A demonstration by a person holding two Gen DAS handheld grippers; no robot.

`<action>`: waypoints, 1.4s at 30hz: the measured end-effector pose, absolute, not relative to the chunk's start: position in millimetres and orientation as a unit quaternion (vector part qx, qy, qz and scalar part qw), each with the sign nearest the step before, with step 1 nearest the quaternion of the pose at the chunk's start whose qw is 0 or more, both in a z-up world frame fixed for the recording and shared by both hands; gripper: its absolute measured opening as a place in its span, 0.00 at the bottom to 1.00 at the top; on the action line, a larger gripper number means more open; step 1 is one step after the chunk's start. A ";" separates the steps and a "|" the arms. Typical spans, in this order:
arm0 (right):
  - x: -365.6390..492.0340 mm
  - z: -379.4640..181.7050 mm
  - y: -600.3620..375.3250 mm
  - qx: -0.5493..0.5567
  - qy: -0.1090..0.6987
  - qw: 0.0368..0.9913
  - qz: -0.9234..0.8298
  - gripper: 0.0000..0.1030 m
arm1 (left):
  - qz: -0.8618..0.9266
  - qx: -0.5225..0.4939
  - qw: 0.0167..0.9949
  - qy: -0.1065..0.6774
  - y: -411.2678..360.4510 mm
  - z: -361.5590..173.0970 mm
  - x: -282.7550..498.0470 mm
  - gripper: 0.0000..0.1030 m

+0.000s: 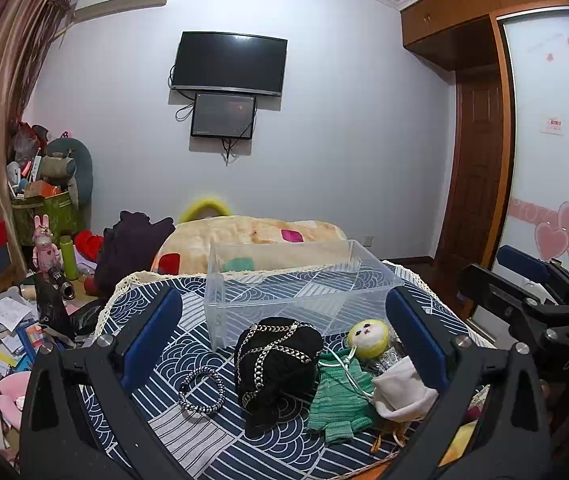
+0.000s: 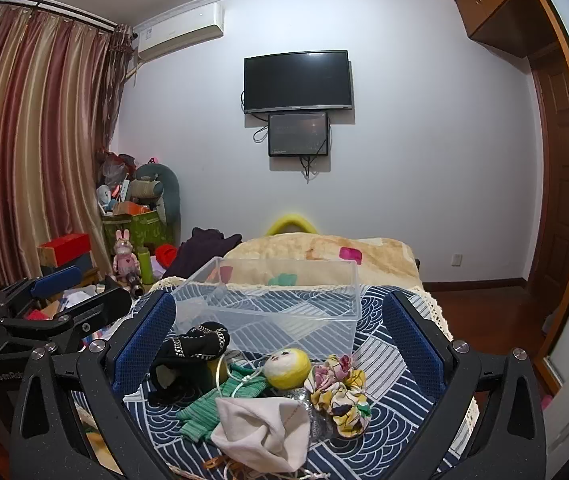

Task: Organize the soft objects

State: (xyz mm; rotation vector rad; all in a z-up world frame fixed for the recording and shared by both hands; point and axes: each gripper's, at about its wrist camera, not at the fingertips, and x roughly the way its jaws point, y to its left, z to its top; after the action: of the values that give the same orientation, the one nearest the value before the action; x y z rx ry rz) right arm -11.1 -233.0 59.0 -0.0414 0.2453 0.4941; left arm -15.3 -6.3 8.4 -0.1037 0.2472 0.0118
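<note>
A clear plastic bin point(image 1: 296, 280) point(image 2: 276, 300) stands empty on the blue patterned cloth point(image 1: 188, 352). In front of it lie a black chain-trimmed hat point(image 1: 276, 360) point(image 2: 192, 348), a black-and-white hair tie point(image 1: 201, 390), a doll with yellow head and green knit dress point(image 1: 366, 338) point(image 2: 286, 364), a white cloth pouch point(image 1: 400, 394) point(image 2: 262, 430) and a floral scrunchie point(image 2: 342, 394). My left gripper point(image 1: 284, 340) is open above the hat and doll. My right gripper point(image 2: 280, 344) is open above the doll and pouch. Neither holds anything.
A beige quilt point(image 1: 252, 236) lies behind the bin. Cluttered papers, boxes and toys point(image 1: 12, 320) fill the floor at left. A wardrobe point(image 1: 544, 140) stands at right. A TV point(image 1: 228, 64) hangs on the far wall.
</note>
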 end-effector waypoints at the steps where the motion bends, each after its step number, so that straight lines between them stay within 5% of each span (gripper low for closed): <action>1: -11.0 59.0 -233.0 -0.020 0.122 0.962 0.244 1.00 | 0.006 -0.051 0.991 0.123 -6.6 8.2 -15.7 1.00; 38: -7.8 60.0 -236.9 -0.009 0.128 0.960 0.249 1.00 | 0.005 -0.051 0.989 0.138 -4.4 4.7 -10.3 1.00; 42: -1.5 55.8 -237.1 -0.007 0.139 0.959 0.246 0.96 | 0.007 -0.064 0.986 0.155 5.6 -2.2 -2.7 0.78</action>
State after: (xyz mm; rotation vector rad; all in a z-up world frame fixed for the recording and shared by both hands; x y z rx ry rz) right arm -1.5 -237.1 55.8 -0.0136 0.2821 0.4980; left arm -2.7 5.6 -2.2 -0.1287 0.3119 0.0141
